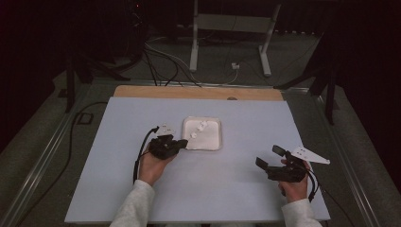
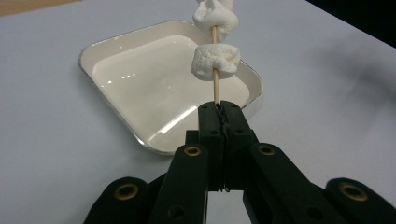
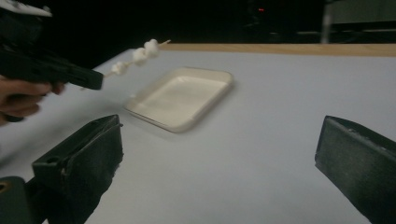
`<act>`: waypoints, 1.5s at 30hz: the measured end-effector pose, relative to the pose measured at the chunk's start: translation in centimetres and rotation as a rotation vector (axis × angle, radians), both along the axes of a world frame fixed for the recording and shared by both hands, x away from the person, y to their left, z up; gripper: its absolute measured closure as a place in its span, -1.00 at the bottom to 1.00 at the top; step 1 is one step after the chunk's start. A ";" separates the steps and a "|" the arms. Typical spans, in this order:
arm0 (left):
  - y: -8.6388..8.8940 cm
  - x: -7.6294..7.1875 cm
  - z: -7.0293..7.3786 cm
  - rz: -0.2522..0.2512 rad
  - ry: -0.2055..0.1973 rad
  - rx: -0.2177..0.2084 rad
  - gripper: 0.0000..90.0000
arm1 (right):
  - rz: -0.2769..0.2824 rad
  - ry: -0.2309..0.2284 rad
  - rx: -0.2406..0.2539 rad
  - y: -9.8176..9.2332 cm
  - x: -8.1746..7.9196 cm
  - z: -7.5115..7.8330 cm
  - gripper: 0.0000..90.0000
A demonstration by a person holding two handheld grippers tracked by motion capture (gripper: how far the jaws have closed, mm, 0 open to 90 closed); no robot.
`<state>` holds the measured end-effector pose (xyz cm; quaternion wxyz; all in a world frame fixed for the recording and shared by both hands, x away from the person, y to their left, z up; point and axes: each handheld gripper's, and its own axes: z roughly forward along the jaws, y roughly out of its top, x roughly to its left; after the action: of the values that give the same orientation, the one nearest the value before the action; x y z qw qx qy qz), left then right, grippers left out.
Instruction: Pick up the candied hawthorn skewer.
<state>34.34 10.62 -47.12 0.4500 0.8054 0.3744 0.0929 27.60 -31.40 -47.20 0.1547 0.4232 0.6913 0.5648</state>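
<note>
The left gripper pinched the skewer with its jaws pressed together, its marshmallows pointing toward twelve o'clock above the tray; the right gripper, jaws spread, sat well apart at four o'clock

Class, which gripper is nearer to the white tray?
Left. The left gripper sits at the white tray's near-left edge; the right gripper is farther off, to its right.

A glossy, smooth white square tray with a shiny metal-looking rim. Soft, matt white marshmallows on a thin pale wooden skewer. Matt black plastic left hand-held gripper. Matt pale-blue bench with a wooden far edge.
</note>
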 end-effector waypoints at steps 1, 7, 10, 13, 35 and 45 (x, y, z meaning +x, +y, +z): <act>0.2 -0.2 0.1 -0.001 -0.005 -0.007 1.00 | 0.000 0.000 0.000 0.0 0.0 0.0 -0.99; 0.8 -1.0 0.6 -0.023 -0.028 -0.059 1.00 | 0.099 -0.016 0.026 1.8 2.1 2.0 -0.99; 0.8 -1.4 0.9 -0.036 -0.048 -0.074 1.00 | 0.120 -0.019 0.015 2.6 2.7 2.6 -0.98; 0.9 -1.7 1.1 -0.048 -0.063 -0.082 1.00 | 0.164 -0.017 0.017 4.2 3.8 3.7 -0.98; 1.2 -2.7 1.9 -0.115 -0.165 -0.109 1.00 | 0.293 0.088 0.000 11.5 9.9 6.4 -0.98; 0.6 -3.0 1.9 -0.153 -0.185 -0.106 1.00 | 0.322 0.177 0.019 12.7 11.1 5.4 -0.98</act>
<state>31.35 11.23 -45.20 0.5304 0.7947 0.2730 0.1122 38.68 -18.67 -41.81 -0.0030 0.3566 0.7556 0.5495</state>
